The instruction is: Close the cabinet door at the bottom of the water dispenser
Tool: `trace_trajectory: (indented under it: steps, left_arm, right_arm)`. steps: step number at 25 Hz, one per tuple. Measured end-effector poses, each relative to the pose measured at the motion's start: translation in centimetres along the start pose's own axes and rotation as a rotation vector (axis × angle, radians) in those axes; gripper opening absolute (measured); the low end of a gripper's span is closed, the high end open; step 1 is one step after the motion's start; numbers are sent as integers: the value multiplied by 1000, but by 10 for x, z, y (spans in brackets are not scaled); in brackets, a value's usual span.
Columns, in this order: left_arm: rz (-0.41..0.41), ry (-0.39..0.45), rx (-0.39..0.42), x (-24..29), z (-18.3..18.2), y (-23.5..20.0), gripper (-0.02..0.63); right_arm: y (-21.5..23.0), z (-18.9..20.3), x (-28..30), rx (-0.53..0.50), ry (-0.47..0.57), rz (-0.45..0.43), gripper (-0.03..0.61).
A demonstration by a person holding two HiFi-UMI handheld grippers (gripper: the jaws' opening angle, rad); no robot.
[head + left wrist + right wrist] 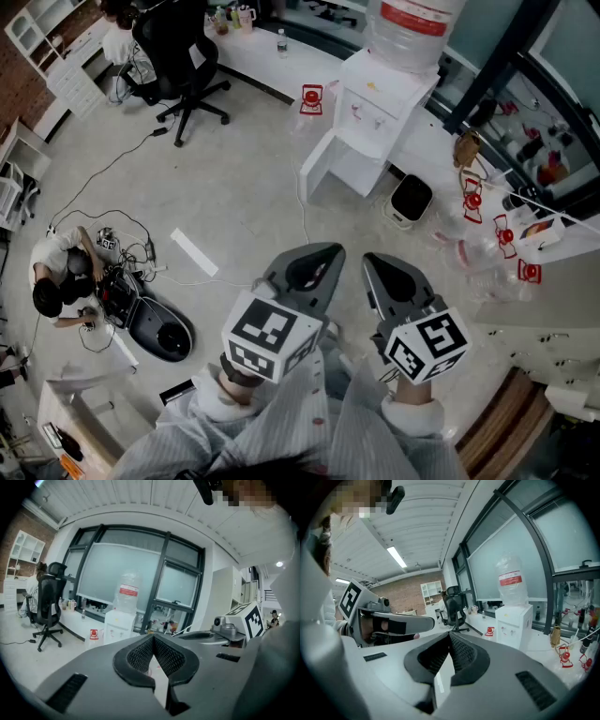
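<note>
Showing one open cabinet door [321,169], one water dispenser [382,105], two closed grippers [328,253] [373,261]

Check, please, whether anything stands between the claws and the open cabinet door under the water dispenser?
Nothing visible does. Only bare floor separates the left claw and right claw from the open cabinet door; a thin cable lies on it, and a bin sits aside.

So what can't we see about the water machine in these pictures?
Head view: what is inside the bottom cabinet of the white water dispenser, too far and small; only its open white door shows.
Head view: the top of the clear water bottle, cut off by the upper edge.
Left gripper view: the dispenser's bottom, hidden behind the grey left hand-held gripper.
Gripper views: print on the bottle's red label, too small.
</note>
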State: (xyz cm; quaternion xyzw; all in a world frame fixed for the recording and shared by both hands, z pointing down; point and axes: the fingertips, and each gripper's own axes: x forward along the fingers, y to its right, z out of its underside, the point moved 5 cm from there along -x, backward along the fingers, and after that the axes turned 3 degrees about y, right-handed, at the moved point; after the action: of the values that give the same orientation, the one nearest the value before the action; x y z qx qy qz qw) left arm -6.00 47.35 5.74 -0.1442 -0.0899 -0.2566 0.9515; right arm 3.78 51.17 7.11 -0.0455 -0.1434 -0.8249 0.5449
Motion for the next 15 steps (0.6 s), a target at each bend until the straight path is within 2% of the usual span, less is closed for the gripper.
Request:
trace_trajectory:
  steps: [7, 15]
  left_arm:
    - [-5, 1, 3, 17, -1, 11, 11]
    - [-50, 9, 4, 24, 1, 20, 11]
  right_arm:
    - [16, -2, -13, 7, 13, 1, 14]
    - [27, 6, -24, 11, -3, -48, 14]
